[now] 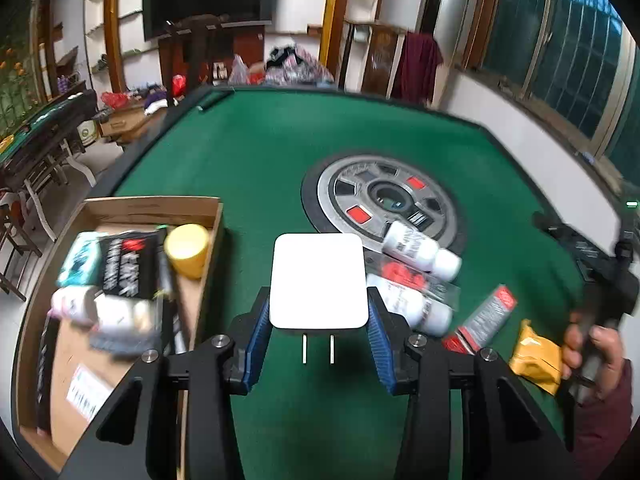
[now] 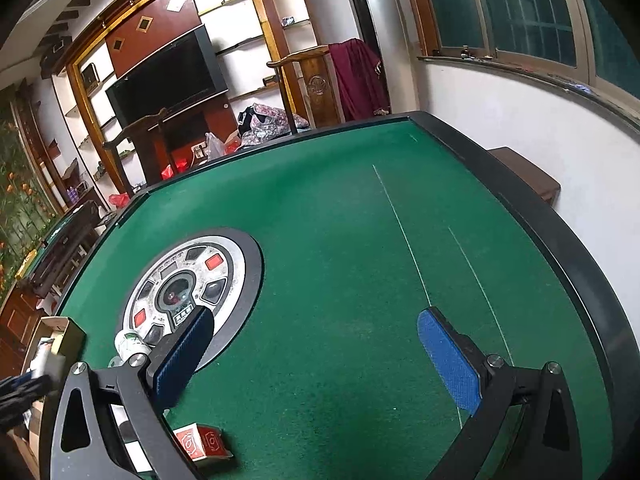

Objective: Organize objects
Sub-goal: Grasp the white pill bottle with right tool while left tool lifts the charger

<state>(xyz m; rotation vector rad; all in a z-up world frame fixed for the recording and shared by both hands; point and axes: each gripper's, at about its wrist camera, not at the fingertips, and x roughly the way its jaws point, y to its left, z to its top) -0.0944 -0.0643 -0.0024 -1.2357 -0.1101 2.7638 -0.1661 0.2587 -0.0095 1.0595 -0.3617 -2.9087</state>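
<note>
- Gripping a white, flat, rounded-square plug adapter (image 1: 319, 280) by its two sides, the left gripper (image 1: 319, 312) has its blue ribbed pads pressed against the adapter's edges; two metal prongs stick out toward the camera, and the adapter hangs above the green felt table (image 1: 260, 160).
- Just left of it stands an open brown cardboard box (image 1: 152, 206), already holding a yellow round-lidded jar (image 1: 187, 249), a black packet with white and red print (image 1: 126, 266), a pale blue-and-white pack (image 1: 78, 258) and white bottles (image 1: 104, 308); blur hides finer detail.
- Right of the adapter, on the felt, lie two white plastic bottles (image 1: 420, 248), one partly over the round silver-and-black centre panel (image 1: 384, 200) of the table, with a clear packet bearing red print (image 1: 404, 274) between them.
- Farther right lie a grey-and-red tube (image 1: 486, 316) and a yellow-orange pouch (image 1: 536, 356), the pouch beside a hand (image 1: 592, 352) holding the other tool.
- The right gripper (image 2: 316, 356) hovers over bare felt with its blue pads spread wide, nothing between them.
- A small red-and-white carton (image 2: 202, 444) lies near its left finger.
</note>
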